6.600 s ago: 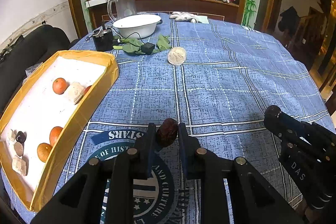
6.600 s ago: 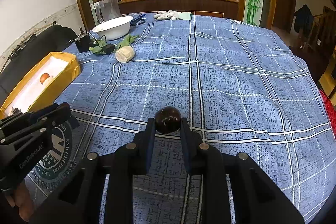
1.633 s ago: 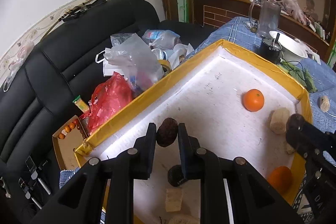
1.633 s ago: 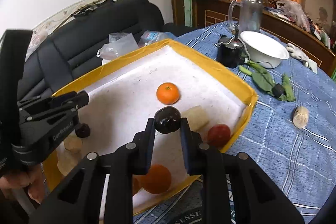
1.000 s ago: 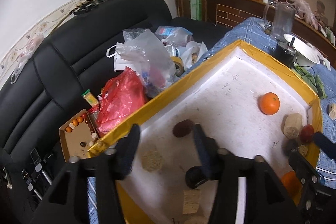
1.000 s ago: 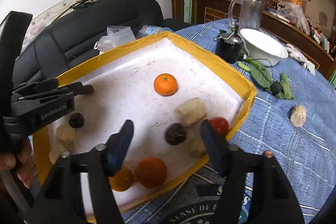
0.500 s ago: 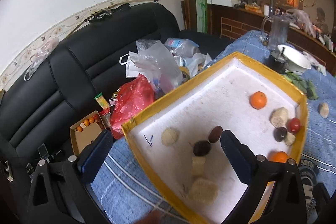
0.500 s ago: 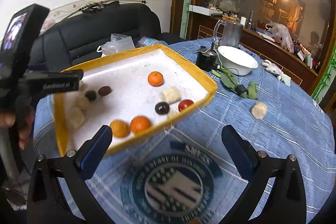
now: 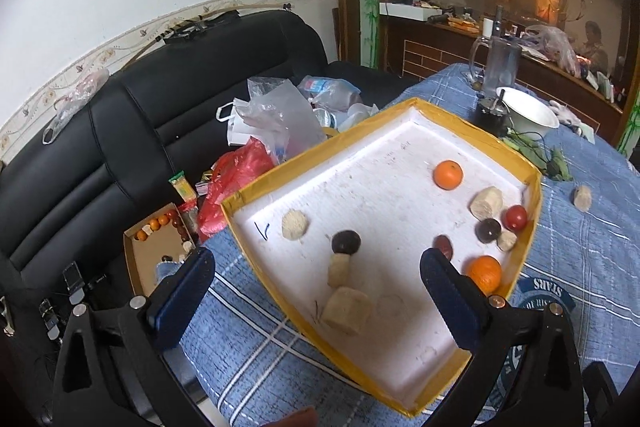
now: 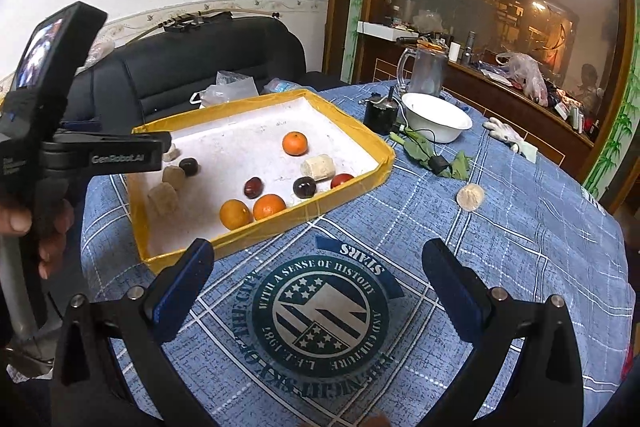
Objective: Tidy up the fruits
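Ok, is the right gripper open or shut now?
Open: the right gripper has its jaws spread wide and empty above the blue tablecloth.

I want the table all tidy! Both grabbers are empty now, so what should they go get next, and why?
Probably the right gripper should reach for the pale round piece lying alone on the blue tablecloth. Everything else like it already sits in the yellow tray, both grippers are open and empty, and that piece lies nearer the right one.
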